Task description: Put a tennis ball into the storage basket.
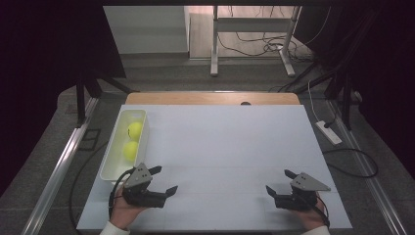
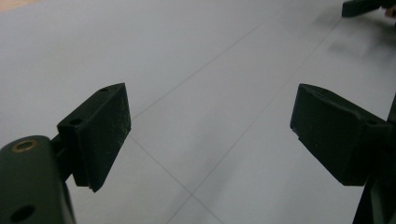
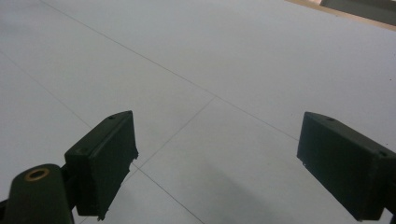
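Observation:
Two yellow-green tennis balls (image 1: 132, 140) lie in a narrow white bin (image 1: 113, 159) on the left side of the white table (image 1: 220, 142). My left gripper (image 1: 163, 180) rests near the front left of the table, just right of the bin's near end, open with nothing between its jaws. In the left gripper view its two black pads (image 2: 100, 133) stand wide apart over bare table. My right gripper (image 1: 280, 182) sits near the front right, open and empty. The right gripper view has its pads (image 3: 106, 158) spread wide over the bare surface.
A wooden strip (image 1: 210, 98) runs along the table's far edge. Beyond it stand white desk legs (image 1: 214, 44) and loose cables on the floor. A power strip (image 1: 329, 132) lies on the floor at the right. Faint seam lines cross the table surface.

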